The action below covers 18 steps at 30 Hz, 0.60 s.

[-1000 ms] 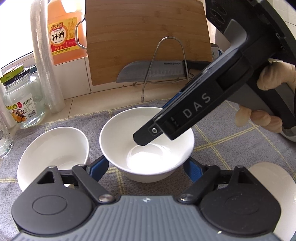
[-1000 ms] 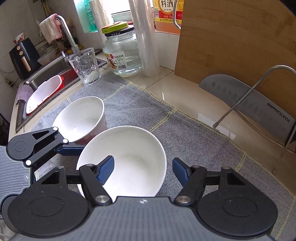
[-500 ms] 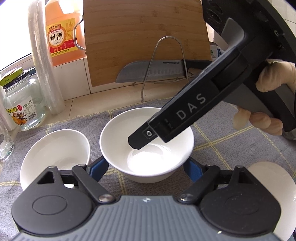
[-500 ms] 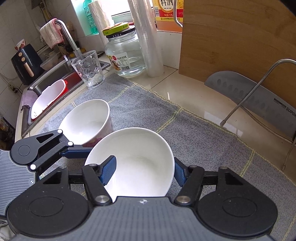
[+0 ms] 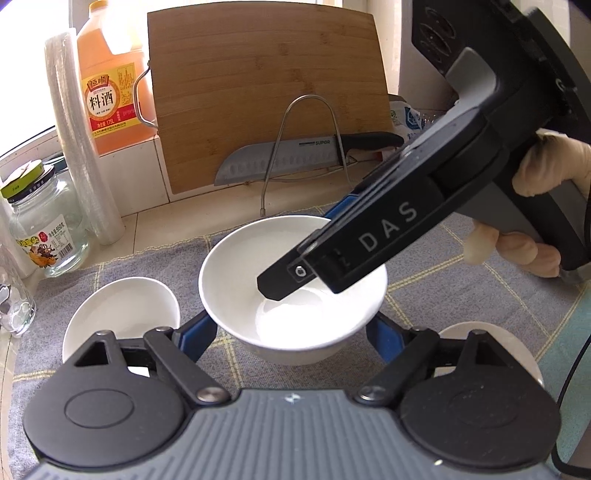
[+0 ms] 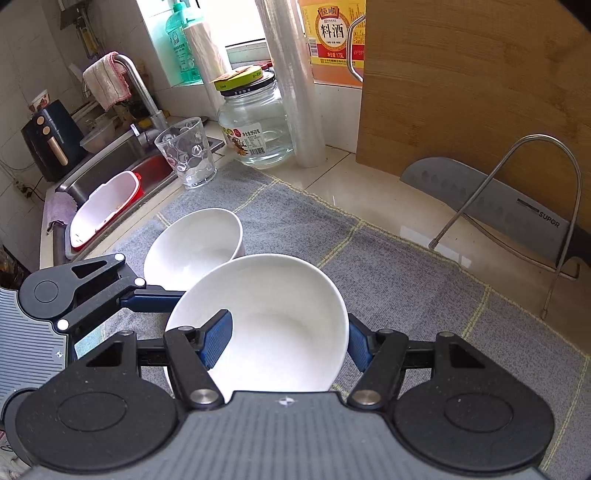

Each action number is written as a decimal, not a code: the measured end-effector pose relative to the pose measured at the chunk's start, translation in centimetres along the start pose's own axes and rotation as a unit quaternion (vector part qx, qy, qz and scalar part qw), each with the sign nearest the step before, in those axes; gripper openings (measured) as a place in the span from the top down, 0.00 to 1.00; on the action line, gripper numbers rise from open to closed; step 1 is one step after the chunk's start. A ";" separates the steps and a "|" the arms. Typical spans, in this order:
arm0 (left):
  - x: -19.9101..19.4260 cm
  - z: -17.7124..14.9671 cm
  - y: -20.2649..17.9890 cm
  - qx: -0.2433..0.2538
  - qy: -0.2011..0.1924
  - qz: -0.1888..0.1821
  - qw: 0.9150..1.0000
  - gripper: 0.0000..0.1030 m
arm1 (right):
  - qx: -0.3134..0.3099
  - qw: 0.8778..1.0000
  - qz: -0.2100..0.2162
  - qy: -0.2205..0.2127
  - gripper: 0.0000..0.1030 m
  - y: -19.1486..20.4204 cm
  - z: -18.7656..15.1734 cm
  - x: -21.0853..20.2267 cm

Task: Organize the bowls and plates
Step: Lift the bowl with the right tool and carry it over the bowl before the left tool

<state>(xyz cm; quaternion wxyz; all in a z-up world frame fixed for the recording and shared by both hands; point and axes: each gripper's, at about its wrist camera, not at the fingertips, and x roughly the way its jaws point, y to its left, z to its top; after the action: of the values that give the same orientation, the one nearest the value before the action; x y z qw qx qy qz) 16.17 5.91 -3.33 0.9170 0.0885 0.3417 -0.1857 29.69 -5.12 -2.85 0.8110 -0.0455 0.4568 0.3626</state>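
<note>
Tiled counter (image 6: 373, 192) being covered by a grey towel (image 6: 399, 280)

A small white bowl (image 6: 192, 245) is being carried by the towel, with another white dish (image 5: 517, 350) at its right edge; a glass tumbler (image 6: 186, 151), a glass jar (image 6: 255, 122), a film roll (image 6: 295, 81), a wire stand (image 6: 517, 206) and a cleaver (image 6: 491, 206) are being borne by the bare tile.

Daylight is flooding in from the window (image 6: 236, 26) at upper left, glaring inside the white bowl (image 5: 295, 317). Fisheye curvature is bending edges; corners are darkening.
</note>
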 end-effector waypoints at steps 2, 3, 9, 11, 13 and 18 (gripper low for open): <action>-0.7 0.0 -0.4 0.004 -0.001 -0.006 1.000 0.15 | 0.001 1.000 -0.004 -0.001 0.32 0.5 -0.4 -0.8; -1.1 0.0 -0.5 0.005 -0.001 -0.009 1.000 0.15 | 0.001 1.000 -0.005 -0.002 0.32 0.7 -0.6 -1.1; -3.0 -0.5 -1.9 0.022 0.001 -0.021 1.000 0.15 | 0.011 1.000 -0.010 -0.006 0.32 2.0 -2.1 -3.1; -3.7 -0.7 -2.3 0.025 0.002 -0.026 0.999 0.15 | 0.014 1.000 -0.013 -0.005 0.32 2.5 -2.6 -3.7; -4.4 -0.8 -2.6 0.027 0.002 -0.032 0.999 0.15 | 0.012 1.000 -0.016 -0.005 0.31 3.0 -3.1 -4.2; -5.6 -1.2 -3.3 0.037 0.005 -0.044 0.998 0.15 | 0.021 1.000 -0.018 -0.010 0.31 3.9 -4.5 -5.7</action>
<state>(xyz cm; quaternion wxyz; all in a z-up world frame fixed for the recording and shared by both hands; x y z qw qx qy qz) 10.25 4.79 -0.68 0.9021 0.1082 0.3432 -0.2381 22.29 -7.20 -0.06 0.8227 -0.0335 0.4553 0.3389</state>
